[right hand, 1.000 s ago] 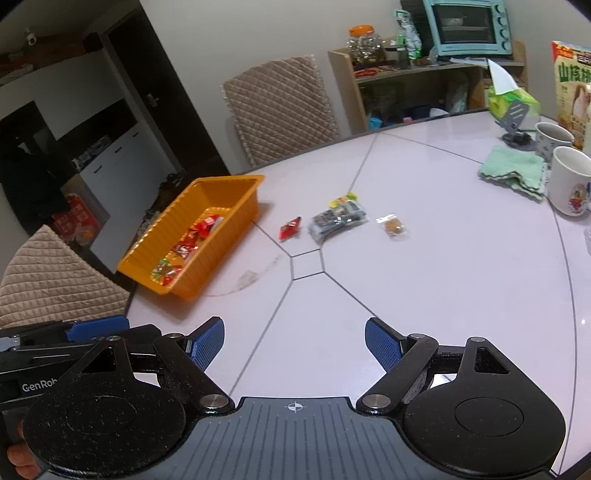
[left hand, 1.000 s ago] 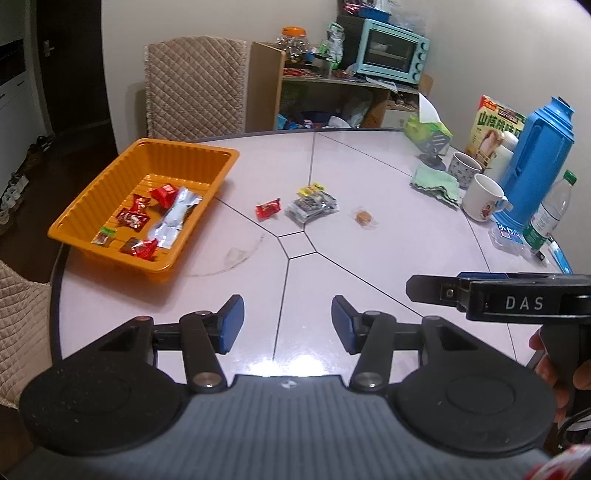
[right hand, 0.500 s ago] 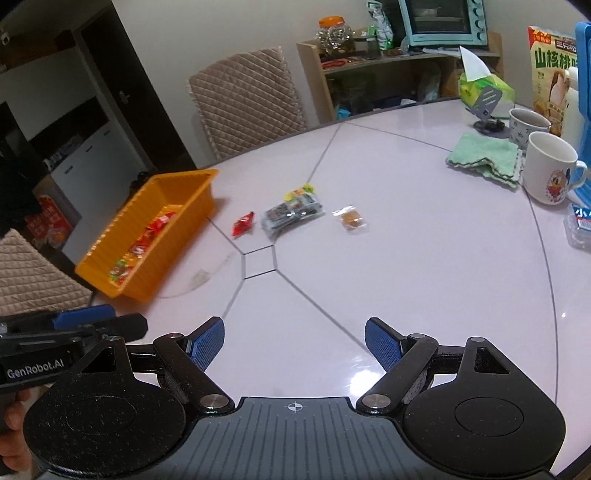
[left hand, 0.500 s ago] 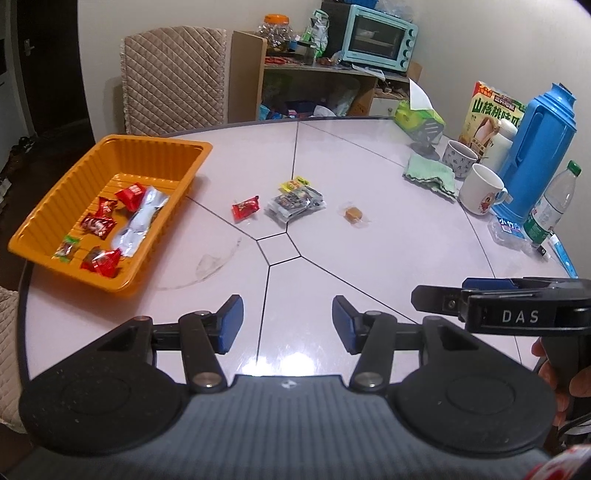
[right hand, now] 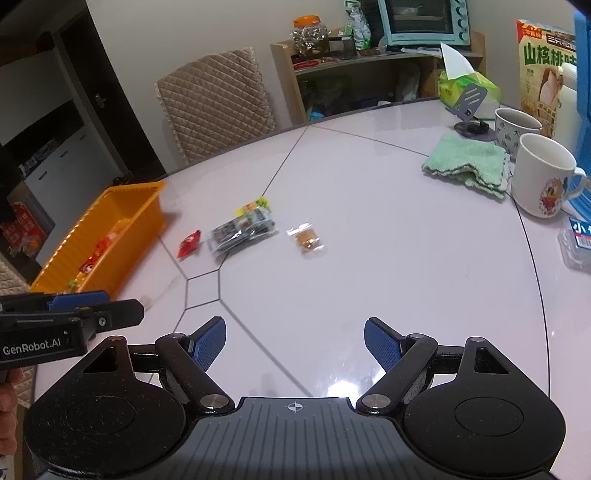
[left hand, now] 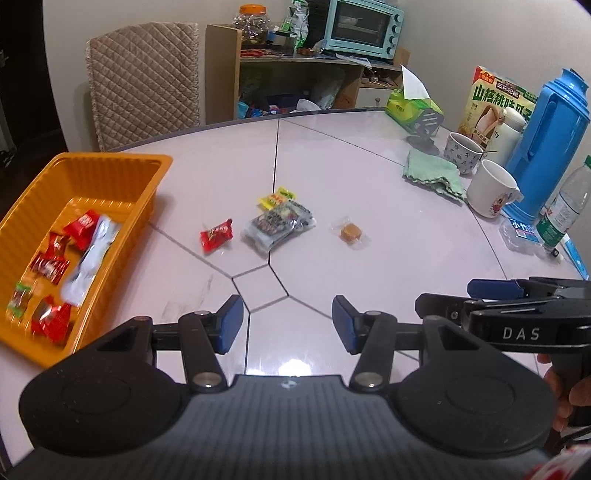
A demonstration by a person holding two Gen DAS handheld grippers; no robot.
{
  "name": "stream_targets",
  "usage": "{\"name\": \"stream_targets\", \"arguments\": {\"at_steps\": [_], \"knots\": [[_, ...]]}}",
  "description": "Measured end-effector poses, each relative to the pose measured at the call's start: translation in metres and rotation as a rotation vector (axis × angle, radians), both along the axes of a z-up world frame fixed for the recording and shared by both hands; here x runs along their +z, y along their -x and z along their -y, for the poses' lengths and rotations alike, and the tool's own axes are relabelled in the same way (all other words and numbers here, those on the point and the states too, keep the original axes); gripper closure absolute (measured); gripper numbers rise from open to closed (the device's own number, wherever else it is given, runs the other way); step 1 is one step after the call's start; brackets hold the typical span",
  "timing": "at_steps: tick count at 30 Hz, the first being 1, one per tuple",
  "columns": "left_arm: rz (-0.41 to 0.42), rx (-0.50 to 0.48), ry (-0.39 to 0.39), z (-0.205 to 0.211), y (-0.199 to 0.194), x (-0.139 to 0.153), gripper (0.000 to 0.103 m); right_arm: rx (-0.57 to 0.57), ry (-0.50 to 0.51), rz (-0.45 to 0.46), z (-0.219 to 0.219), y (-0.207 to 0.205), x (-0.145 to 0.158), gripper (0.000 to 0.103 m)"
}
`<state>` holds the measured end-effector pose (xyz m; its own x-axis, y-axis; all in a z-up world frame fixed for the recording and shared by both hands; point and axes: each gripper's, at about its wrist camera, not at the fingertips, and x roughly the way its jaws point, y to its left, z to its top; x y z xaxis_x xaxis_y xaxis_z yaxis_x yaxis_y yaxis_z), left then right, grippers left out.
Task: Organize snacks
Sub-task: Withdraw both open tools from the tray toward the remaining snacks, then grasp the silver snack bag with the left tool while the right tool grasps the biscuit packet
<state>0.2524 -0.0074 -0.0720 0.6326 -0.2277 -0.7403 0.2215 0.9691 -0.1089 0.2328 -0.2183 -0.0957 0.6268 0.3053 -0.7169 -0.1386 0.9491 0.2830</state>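
Observation:
An orange tray [left hand: 110, 166] at the table's left holds several wrapped snacks; it also shows in the right wrist view [right hand: 122, 206]. On the table lie a red candy [left hand: 217, 235] [right hand: 189, 243], a dark snack packet [left hand: 279, 227] [right hand: 242, 230] with a small yellow-green packet [left hand: 277, 196] behind it, and a clear-wrapped brown sweet [left hand: 351, 232] [right hand: 306, 238]. My left gripper [left hand: 287, 325] is open and empty, above the table short of the snacks. My right gripper [right hand: 295, 341] is open and empty, beside it on the right.
At the right stand two mugs [left hand: 491, 188], a green cloth [left hand: 434, 173], a blue thermos [left hand: 546, 144], a water bottle [left hand: 565, 206], a snack box [left hand: 495, 103] and a tissue pack [left hand: 412, 107]. A quilted chair [left hand: 144, 77] and a shelf with a toaster oven [left hand: 362, 27] stand behind the table.
Both grippers have moved forward and swung right over the table, so the loose snacks appear closer and more centred. Both stay open and empty.

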Motion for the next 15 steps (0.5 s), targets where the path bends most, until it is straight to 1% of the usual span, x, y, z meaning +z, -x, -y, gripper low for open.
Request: {"name": "stream_targets", "arguments": {"at_steps": [5,7,9,13,15], "knots": [[0.006,-0.013,-0.007,0.004,-0.023,-0.007,0.053,0.009,0.039,0.031,-0.003,-0.021,-0.009,0.021],[0.015,-0.019,-0.012,0.005,-0.033,-0.009,0.053,0.014,0.054,0.039,-0.004,-0.031,-0.012,0.022],[0.021,-0.025,-0.015,0.006,-0.043,-0.012,0.053,0.021,0.058,0.049,-0.005,-0.042,-0.016,0.029],[0.032,-0.038,-0.029,0.012,-0.063,-0.017,0.053,0.033,0.062,0.060,-0.008,-0.062,-0.023,0.033],[0.031,-0.045,-0.042,0.016,-0.072,-0.020,0.053,0.047,0.069,0.065,-0.010,-0.072,-0.027,0.039]]}}
